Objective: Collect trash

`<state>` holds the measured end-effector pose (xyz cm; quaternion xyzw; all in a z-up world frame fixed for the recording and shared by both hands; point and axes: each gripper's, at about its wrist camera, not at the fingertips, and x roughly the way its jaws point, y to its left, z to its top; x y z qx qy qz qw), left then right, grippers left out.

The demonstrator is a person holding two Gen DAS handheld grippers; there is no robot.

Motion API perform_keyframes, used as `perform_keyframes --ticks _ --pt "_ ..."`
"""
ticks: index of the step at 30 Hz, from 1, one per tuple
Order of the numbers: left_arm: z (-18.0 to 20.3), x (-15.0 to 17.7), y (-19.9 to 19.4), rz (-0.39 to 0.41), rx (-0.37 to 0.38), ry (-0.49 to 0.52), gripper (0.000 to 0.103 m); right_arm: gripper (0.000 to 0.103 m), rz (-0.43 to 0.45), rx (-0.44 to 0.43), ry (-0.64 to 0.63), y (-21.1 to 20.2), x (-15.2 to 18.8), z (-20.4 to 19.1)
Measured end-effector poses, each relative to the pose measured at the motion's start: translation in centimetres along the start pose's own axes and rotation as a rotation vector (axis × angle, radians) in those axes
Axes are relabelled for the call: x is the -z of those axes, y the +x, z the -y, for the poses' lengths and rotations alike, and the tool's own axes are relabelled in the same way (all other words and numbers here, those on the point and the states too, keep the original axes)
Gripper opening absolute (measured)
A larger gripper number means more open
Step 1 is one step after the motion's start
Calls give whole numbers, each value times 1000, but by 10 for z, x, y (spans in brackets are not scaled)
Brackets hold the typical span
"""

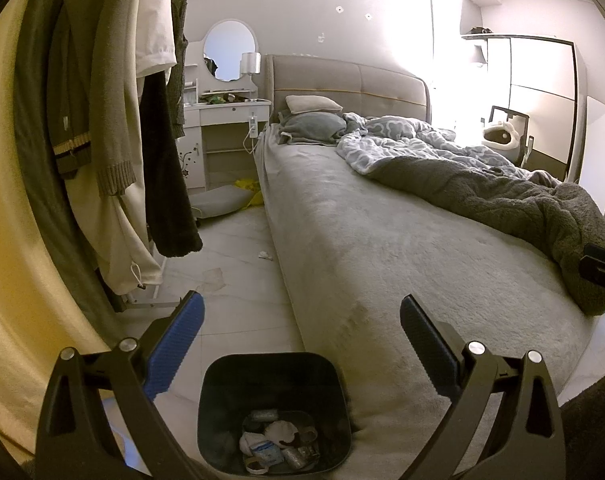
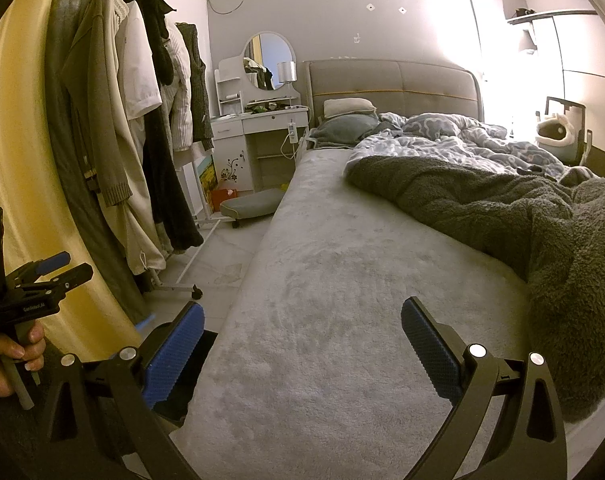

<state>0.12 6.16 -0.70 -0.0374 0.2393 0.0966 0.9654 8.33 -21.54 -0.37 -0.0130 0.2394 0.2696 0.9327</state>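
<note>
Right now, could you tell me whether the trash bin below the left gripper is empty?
No, the trash bin already holds several crumpled white wrappers and tissues at its bottom, seen in the left wrist view between the open left gripper fingers.

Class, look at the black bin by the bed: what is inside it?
The bin holds crumpled white tissues and small wrappers on its bottom. Anything beneath that litter is covered, and the near wall hides part of the floor.

bin (image 1: 222, 400) bottom cropped, floor scrap (image 1: 265, 255) unidentifiable
</note>
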Motion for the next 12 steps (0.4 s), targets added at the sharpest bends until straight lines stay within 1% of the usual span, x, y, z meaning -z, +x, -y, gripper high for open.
perform_keyframes --ticks 3,5,12 --pt "0 0 0 1 -1 -1 100 100 0 0 1 0 0 0" --pt "1 0 0 -1 12 -2 100 100 0 0 0 0 0 0" --pt "6 -1 -1 -1 -1 11 100 100 1 0 2 0 0 0"
